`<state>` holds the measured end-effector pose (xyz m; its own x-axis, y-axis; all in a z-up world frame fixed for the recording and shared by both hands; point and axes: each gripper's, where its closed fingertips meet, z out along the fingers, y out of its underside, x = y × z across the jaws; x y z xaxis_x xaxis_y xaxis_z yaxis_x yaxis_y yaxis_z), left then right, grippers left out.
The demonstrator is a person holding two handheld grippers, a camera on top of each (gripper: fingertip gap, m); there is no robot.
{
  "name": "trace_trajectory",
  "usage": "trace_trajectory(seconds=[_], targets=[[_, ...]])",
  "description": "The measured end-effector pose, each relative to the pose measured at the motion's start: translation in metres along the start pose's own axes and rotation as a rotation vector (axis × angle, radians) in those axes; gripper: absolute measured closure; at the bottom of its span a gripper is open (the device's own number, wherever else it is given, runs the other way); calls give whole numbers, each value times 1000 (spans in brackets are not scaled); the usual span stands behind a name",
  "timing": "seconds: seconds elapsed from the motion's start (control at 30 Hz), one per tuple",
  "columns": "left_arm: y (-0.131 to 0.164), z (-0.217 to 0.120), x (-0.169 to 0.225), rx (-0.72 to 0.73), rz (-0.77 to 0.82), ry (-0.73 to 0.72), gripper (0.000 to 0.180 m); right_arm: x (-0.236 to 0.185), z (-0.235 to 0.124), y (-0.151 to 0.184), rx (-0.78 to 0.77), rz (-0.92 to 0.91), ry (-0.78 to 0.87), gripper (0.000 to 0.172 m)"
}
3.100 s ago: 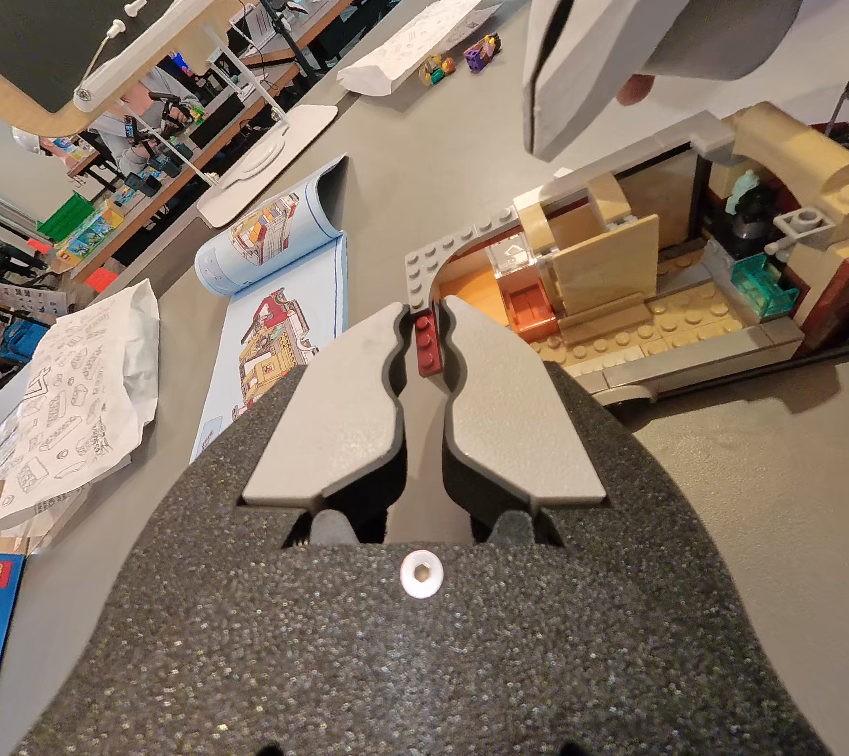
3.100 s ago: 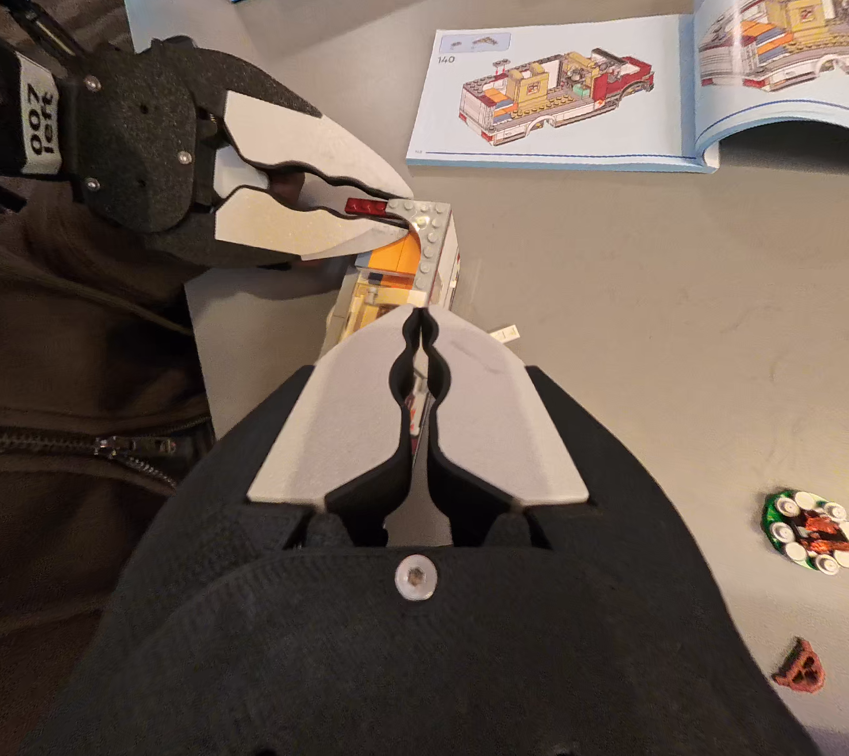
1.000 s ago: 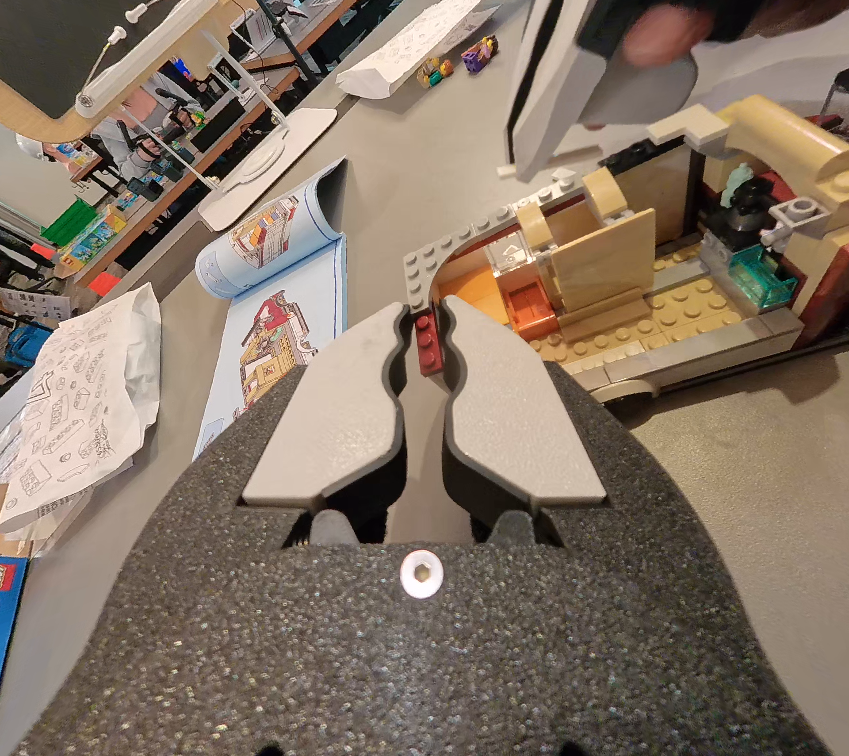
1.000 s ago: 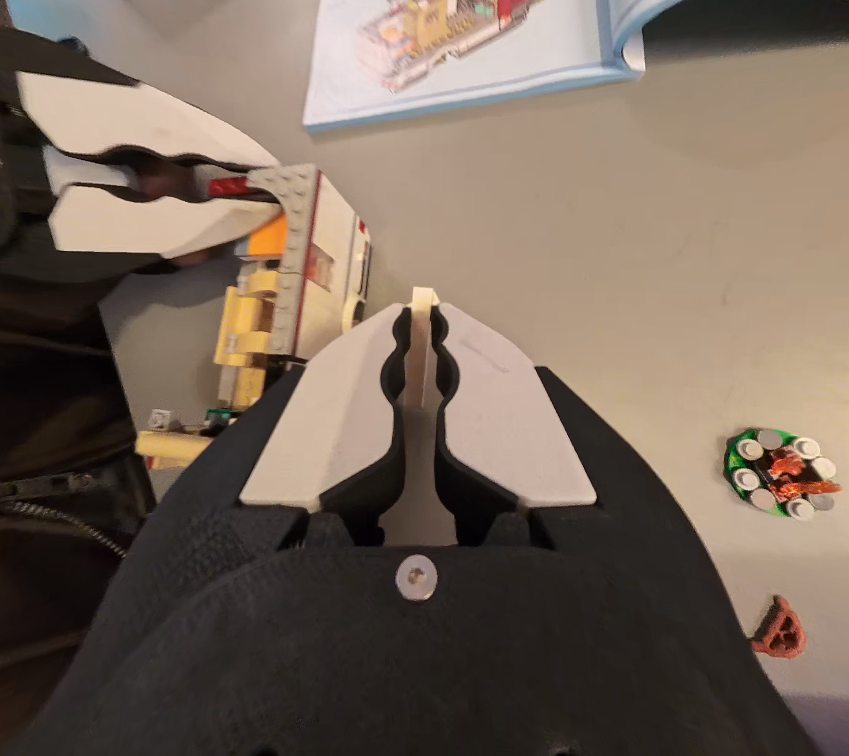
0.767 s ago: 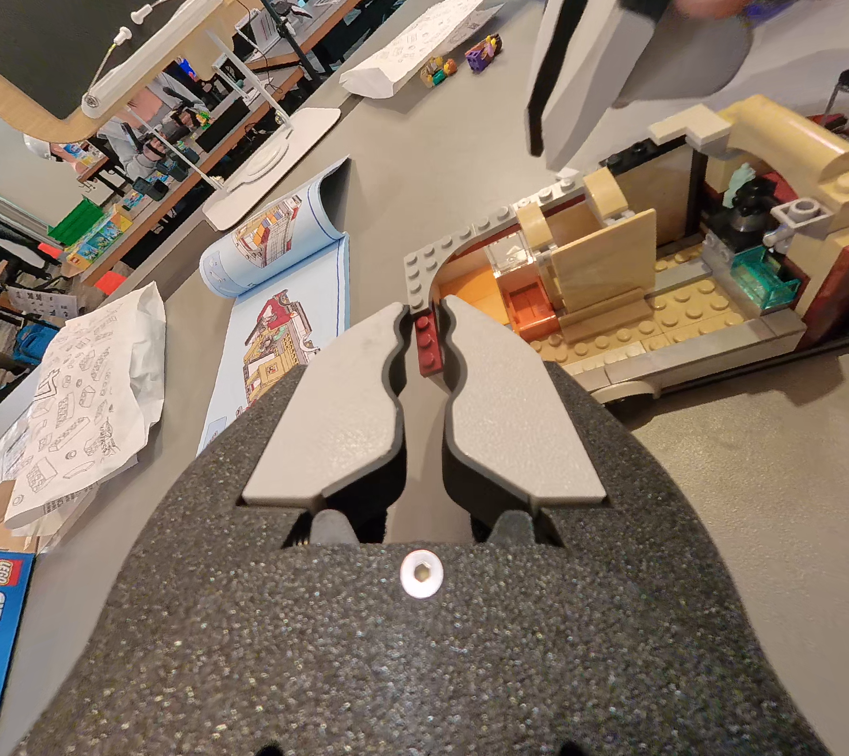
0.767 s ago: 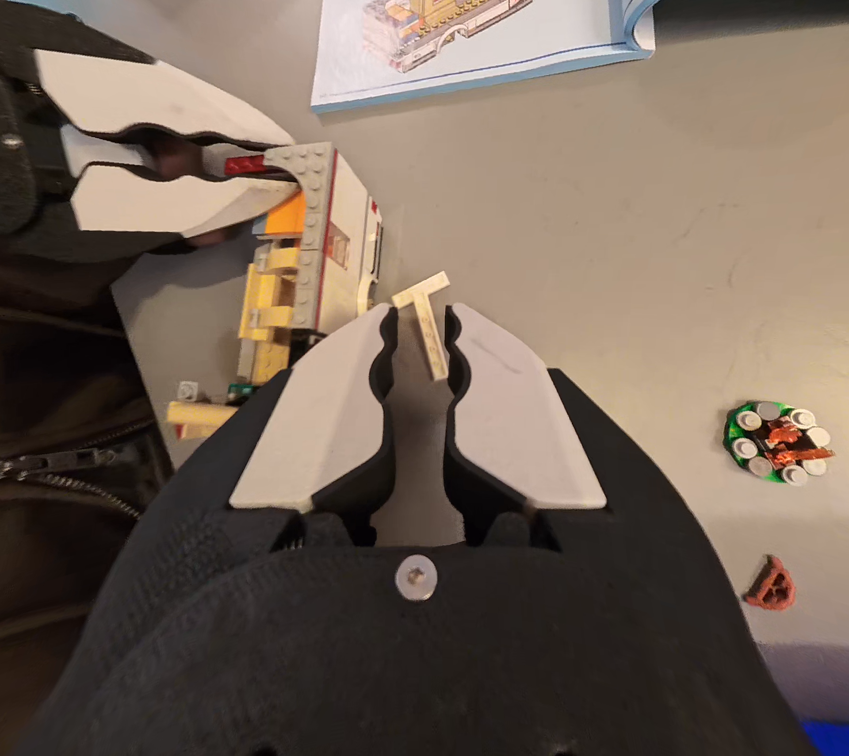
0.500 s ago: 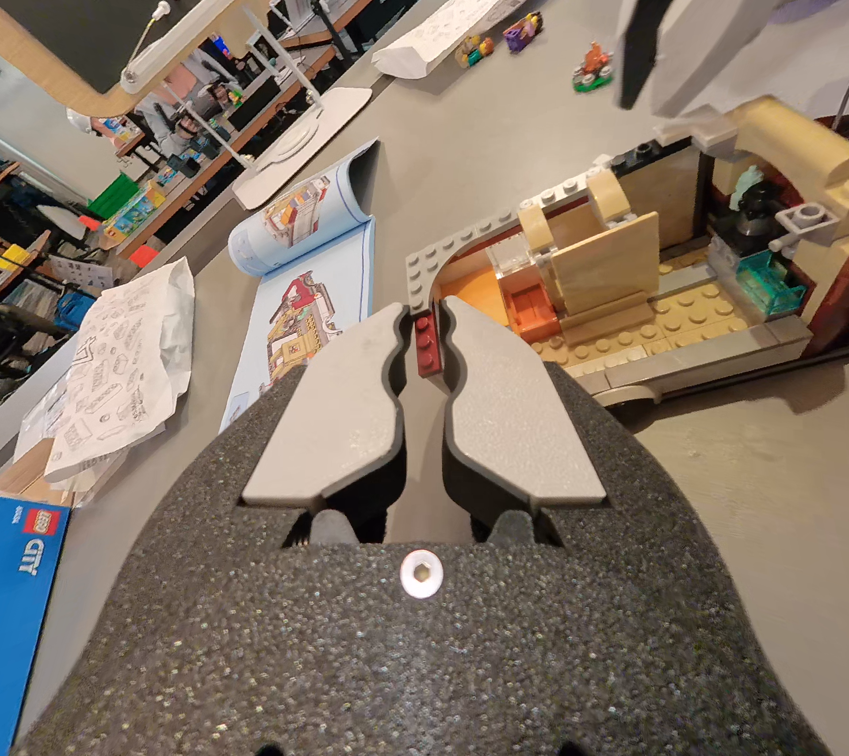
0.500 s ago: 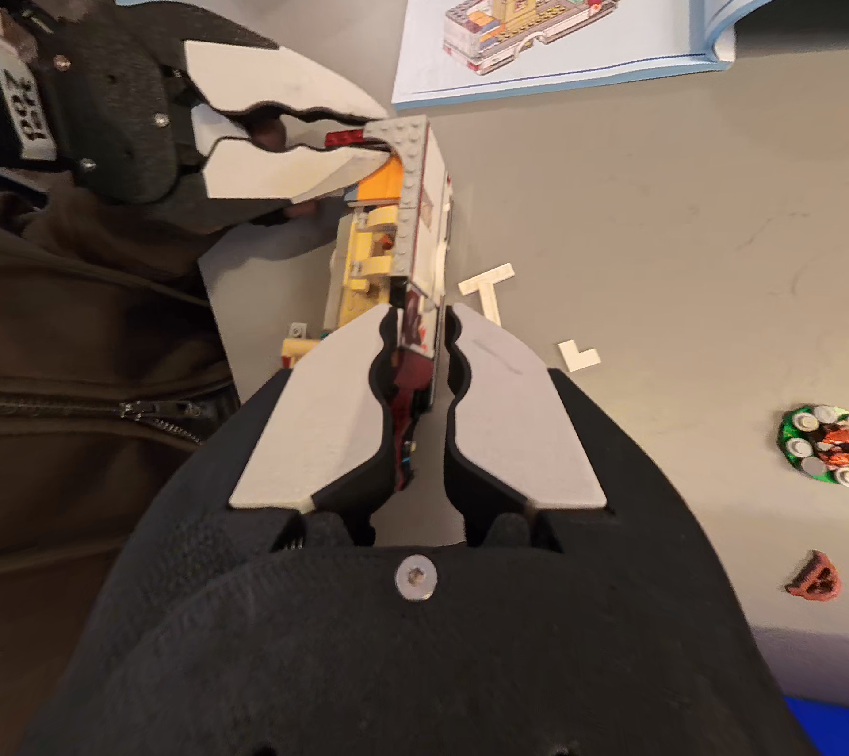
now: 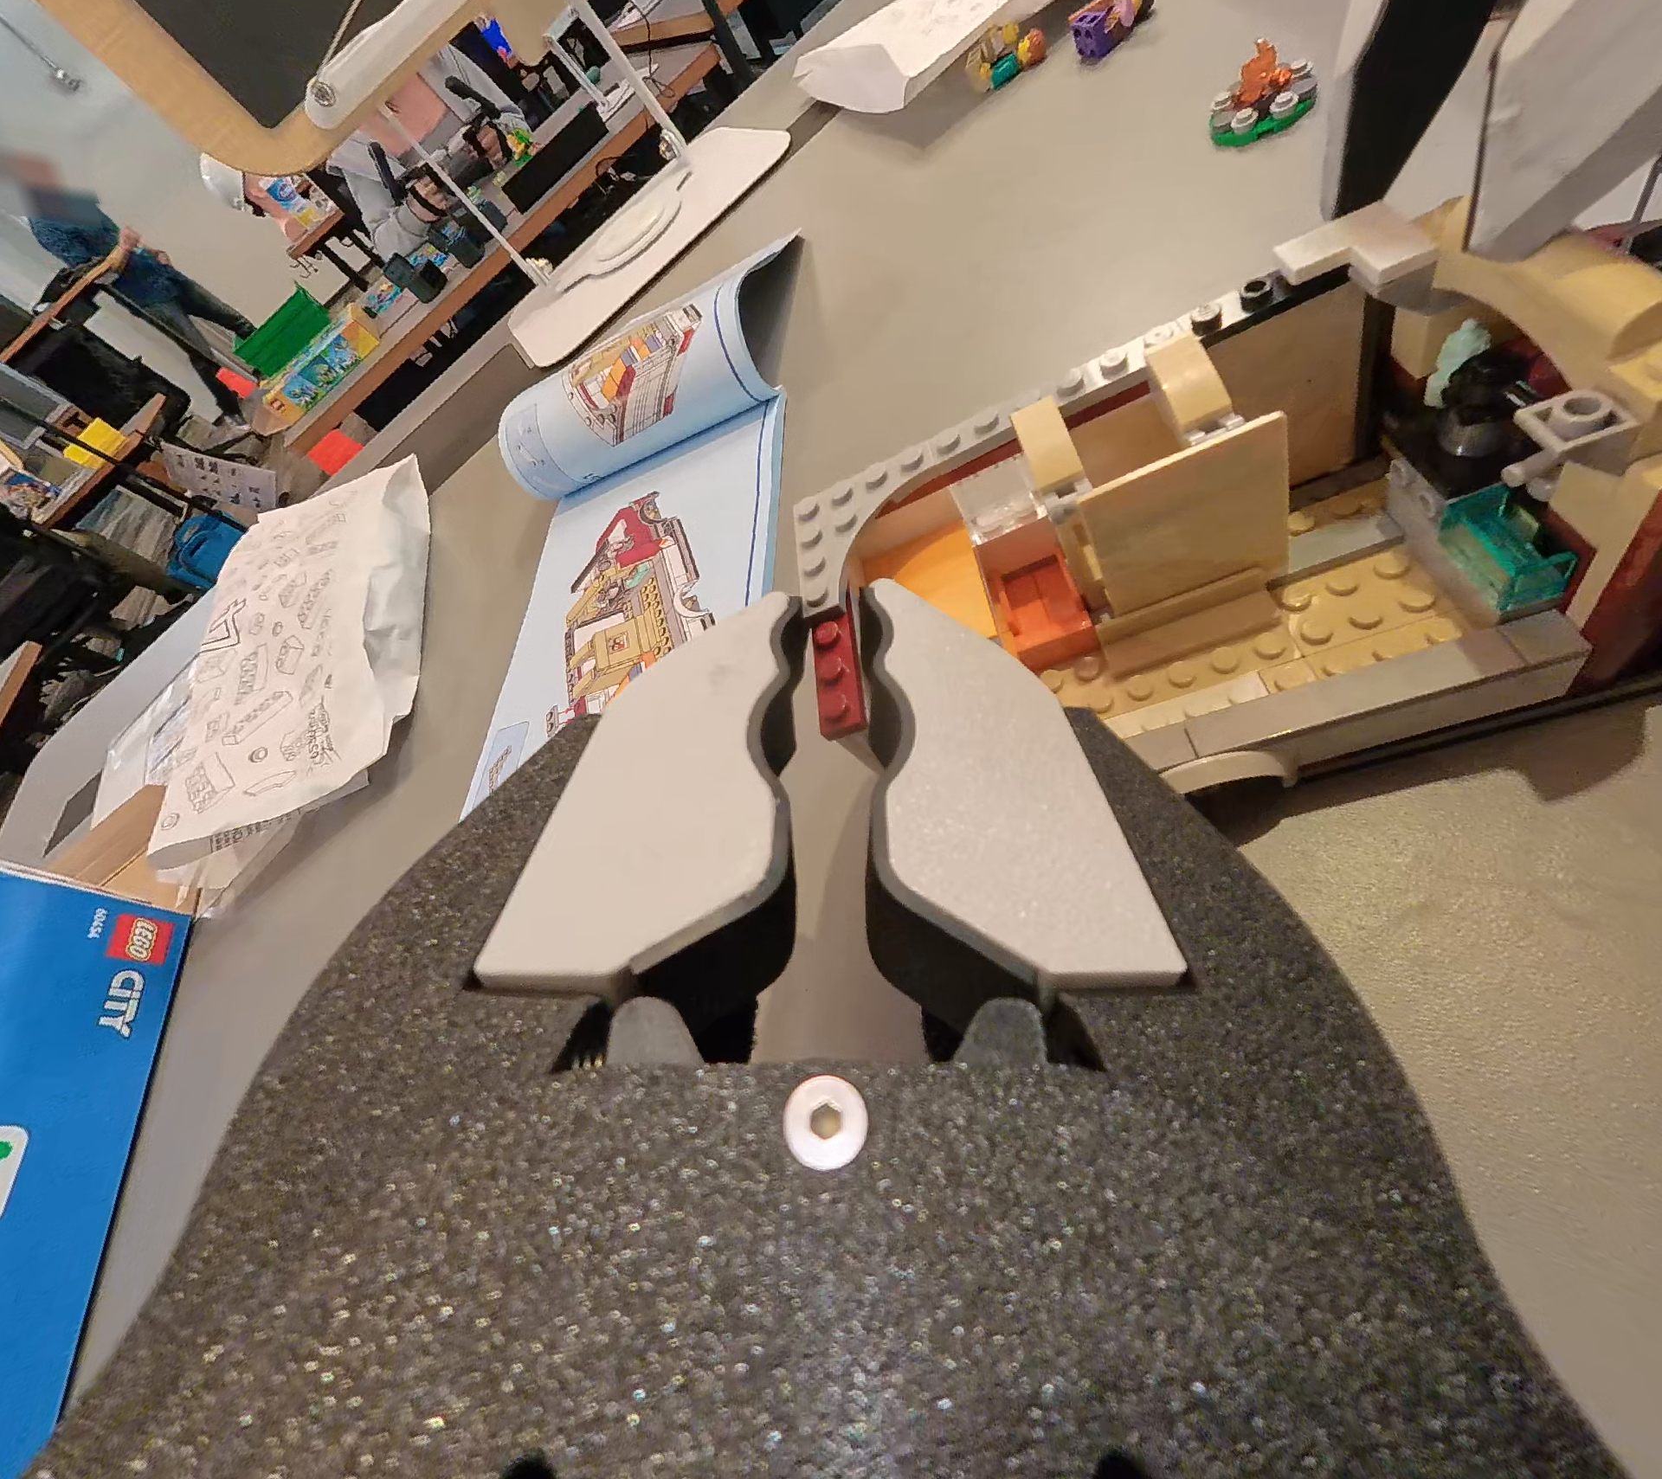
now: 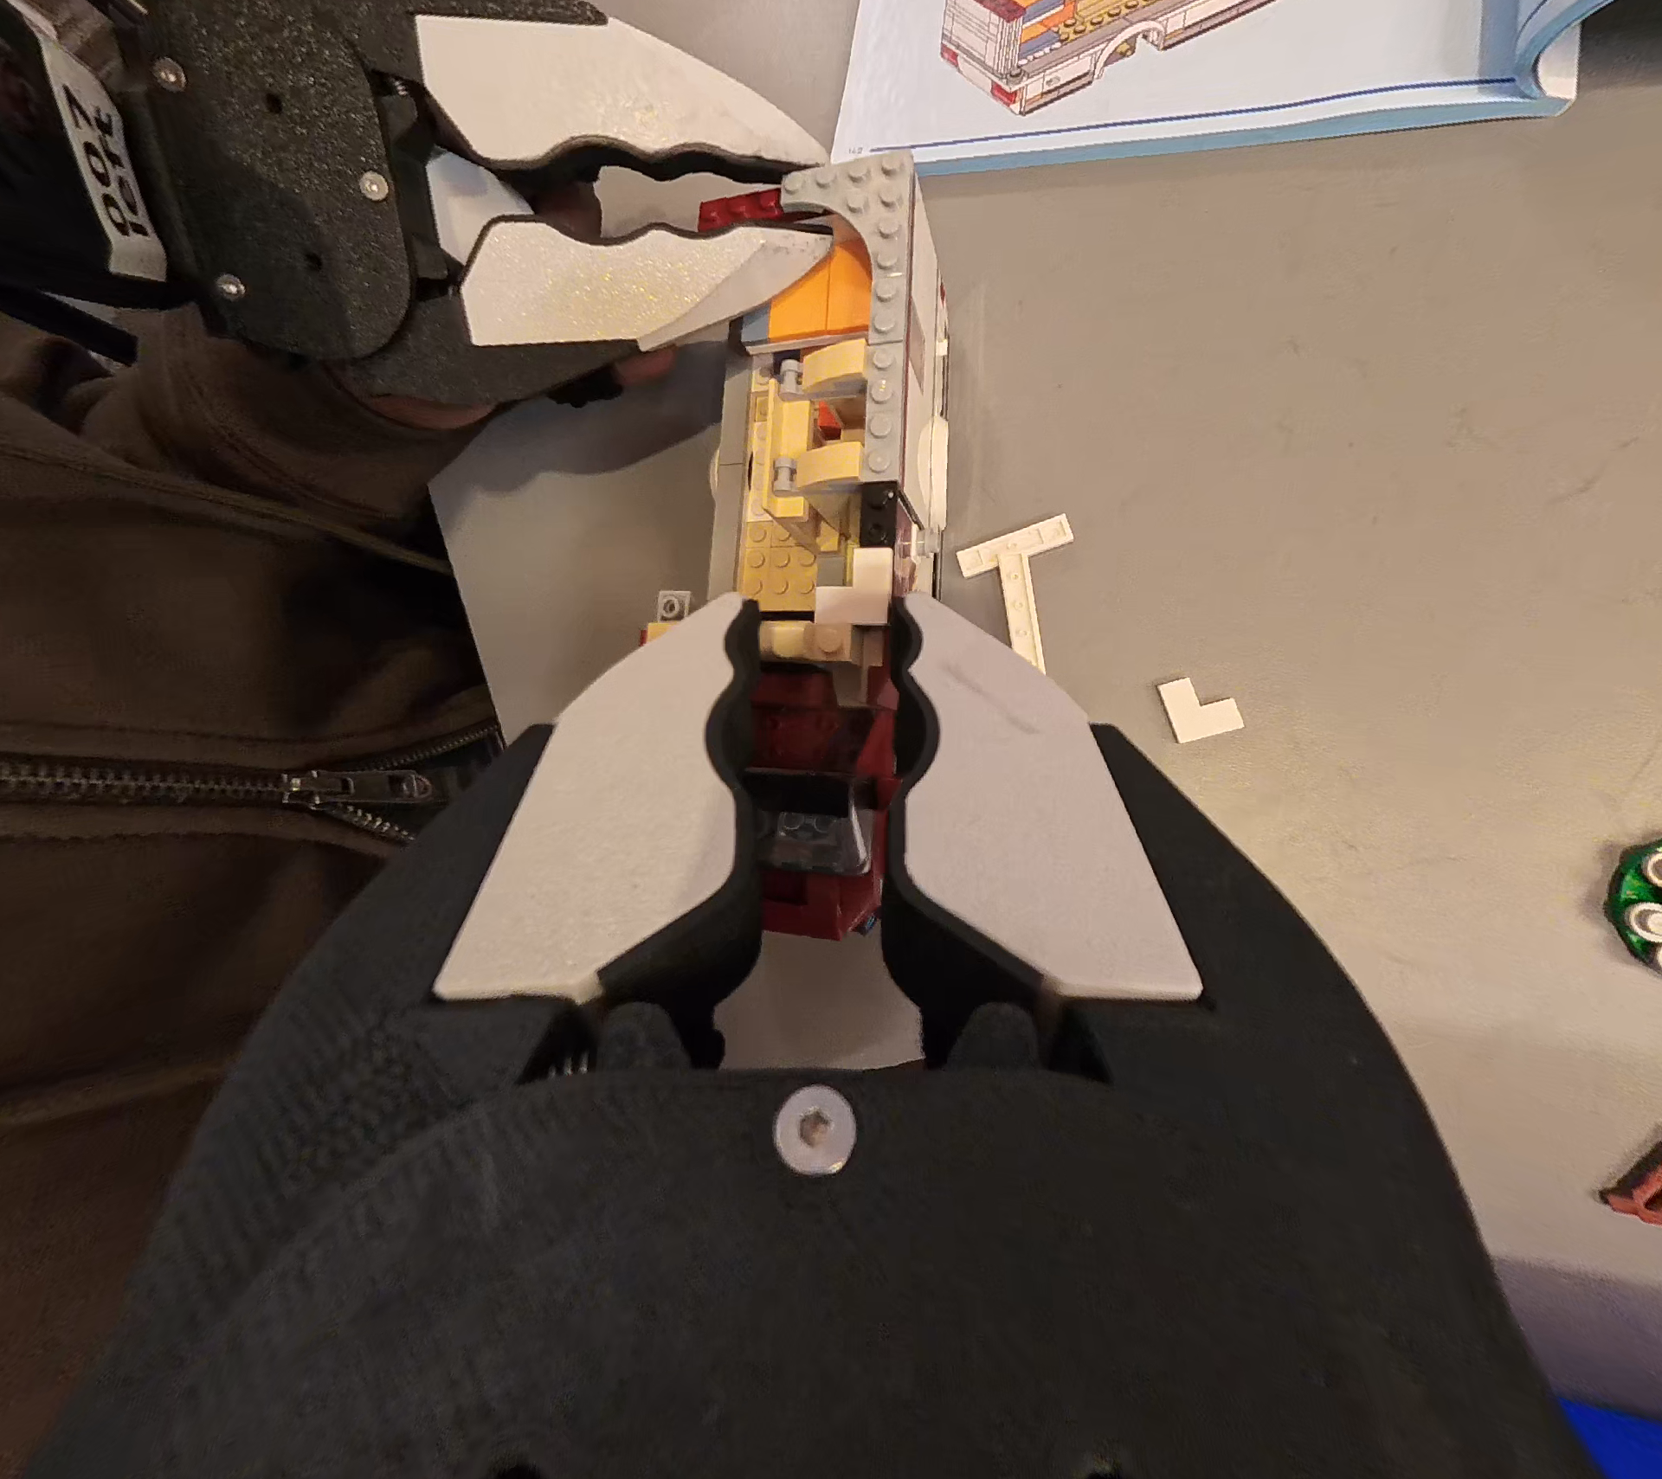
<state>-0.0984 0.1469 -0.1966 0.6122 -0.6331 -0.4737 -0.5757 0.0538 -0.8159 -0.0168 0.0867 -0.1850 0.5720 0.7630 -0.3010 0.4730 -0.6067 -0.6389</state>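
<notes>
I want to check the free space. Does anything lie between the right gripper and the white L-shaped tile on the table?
Yes. The white T-shaped plate lies flat on the table between the open right gripper, which is over the brick truck model, and the L-shaped tile. Nothing else shows there.

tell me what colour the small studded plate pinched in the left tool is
Dark red plate, clearest in the left wrist view.

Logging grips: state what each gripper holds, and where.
Left gripper: brick truck, by its dark red rear plate. Right gripper: open astride the cab, nothing held.
</notes>
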Motion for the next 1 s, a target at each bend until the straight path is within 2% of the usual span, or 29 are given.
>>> trace_trajectory(seconds=[0.8,1.0], targets=[[-2,-5,4,5,7,2,169,1,6,2,-41,2,18,142],[-3,-5,4,8,11,4,169,5,11,2,-82,-28,66,151]])
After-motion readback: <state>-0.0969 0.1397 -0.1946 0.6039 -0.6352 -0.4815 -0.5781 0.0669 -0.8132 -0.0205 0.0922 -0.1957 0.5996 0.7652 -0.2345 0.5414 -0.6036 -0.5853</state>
